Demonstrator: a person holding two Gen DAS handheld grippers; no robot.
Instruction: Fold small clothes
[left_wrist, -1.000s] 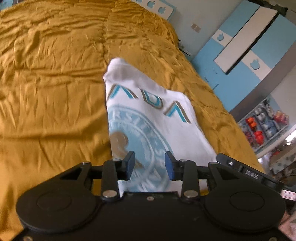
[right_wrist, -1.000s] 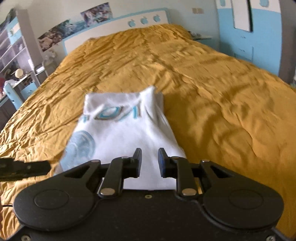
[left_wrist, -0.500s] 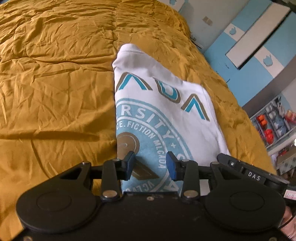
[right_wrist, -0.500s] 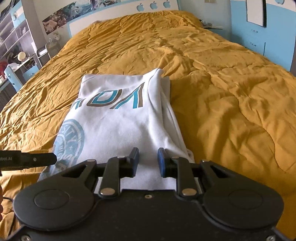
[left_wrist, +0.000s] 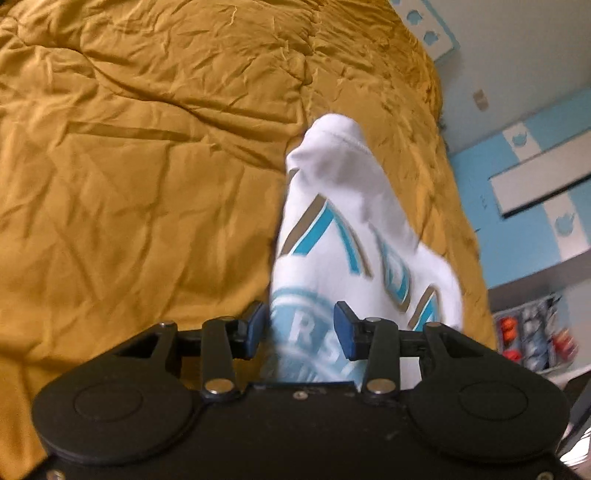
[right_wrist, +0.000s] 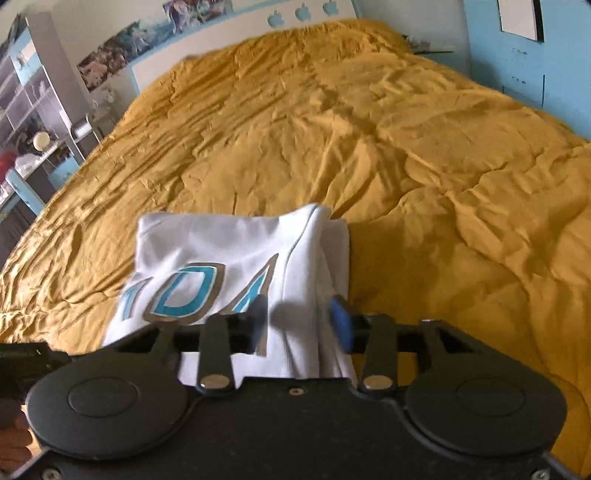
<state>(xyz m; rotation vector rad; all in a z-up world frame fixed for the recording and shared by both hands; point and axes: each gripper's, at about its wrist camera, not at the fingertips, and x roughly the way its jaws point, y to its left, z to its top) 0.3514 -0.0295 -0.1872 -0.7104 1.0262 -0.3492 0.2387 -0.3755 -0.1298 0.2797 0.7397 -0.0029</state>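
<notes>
A white cotton T-shirt printed with turquoise and tan lettering and a round pale-blue emblem (left_wrist: 343, 236) lay folded into a long strip on the wrinkled mustard-yellow quilted bedspread (left_wrist: 140, 155) of a wide bed. The left tongs (left_wrist: 300, 326) hovered over the near end of the shirt with their blue-padded tips spread apart, the emblem showing in the gap between them and neither pad (left_wrist: 255, 325) pinching the cloth. The right tongs (right_wrist: 301, 319) were likewise parted, set over the shirt's folded right edge, where several white layers lay stacked; whether the blurred pads touched the fabric could not be told. In the right wrist view the shirt (right_wrist: 229, 251) sat near the foot of the bed, its far end toward a white headboard with pale-blue apple cut-outs (right_wrist: 229, 40). A light-blue wardrobe with white panels (left_wrist: 532, 206) stood beside the bed, and open grey shelving with clutter (right_wrist: 33, 110) lined the opposite wall.
</notes>
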